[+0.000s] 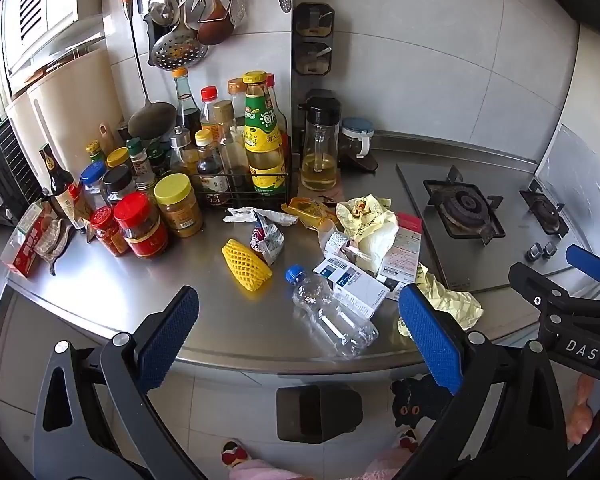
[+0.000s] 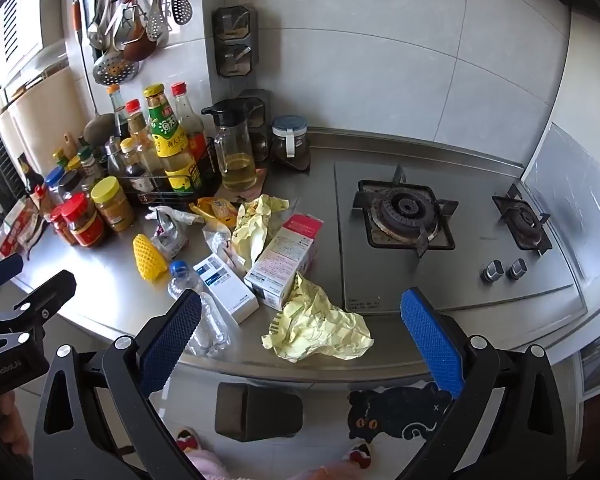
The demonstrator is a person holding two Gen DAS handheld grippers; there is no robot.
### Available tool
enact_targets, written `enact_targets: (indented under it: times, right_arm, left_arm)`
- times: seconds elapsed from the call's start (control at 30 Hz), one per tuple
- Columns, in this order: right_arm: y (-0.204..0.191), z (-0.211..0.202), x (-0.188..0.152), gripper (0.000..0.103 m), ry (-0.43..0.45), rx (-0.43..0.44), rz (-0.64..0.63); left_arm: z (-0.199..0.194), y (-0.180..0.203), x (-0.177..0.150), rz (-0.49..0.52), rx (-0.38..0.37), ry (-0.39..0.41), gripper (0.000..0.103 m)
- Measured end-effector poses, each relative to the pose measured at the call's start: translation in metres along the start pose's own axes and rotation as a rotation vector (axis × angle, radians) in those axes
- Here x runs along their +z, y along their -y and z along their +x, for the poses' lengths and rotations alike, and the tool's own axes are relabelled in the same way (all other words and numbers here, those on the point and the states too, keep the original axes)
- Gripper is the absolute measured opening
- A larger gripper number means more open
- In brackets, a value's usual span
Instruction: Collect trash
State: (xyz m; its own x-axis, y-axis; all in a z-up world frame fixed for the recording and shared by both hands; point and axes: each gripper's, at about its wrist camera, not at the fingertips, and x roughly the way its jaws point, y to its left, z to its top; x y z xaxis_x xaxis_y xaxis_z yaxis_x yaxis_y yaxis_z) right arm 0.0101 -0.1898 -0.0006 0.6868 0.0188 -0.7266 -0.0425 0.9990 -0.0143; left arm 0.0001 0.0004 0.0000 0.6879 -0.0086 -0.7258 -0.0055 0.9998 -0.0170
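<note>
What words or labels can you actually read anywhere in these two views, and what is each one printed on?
"DAS": white letters on the right gripper body, seen from the left wrist view.
"海天": green and yellow label of the tall bottle in the rack.
Left gripper body: white lettering, too blurred to read.
White box, pink-topped box, jars: print too small to read.

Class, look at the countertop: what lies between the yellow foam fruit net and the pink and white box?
In the right wrist view, the white and blue box lies between the yellow foam net and the pink and white box.
</note>
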Motion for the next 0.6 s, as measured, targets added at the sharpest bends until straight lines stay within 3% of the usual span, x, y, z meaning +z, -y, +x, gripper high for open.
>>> enact_targets:
  times: [0.6]
  right_arm:
    - [0.0015, -0.0047, 0.0019, 0.100, 0.002, -0.004, -0.009]
  left_arm:
    - [-0.0057, 0.0022, 0.0028, 0.007, 0.005, 0.005, 0.095]
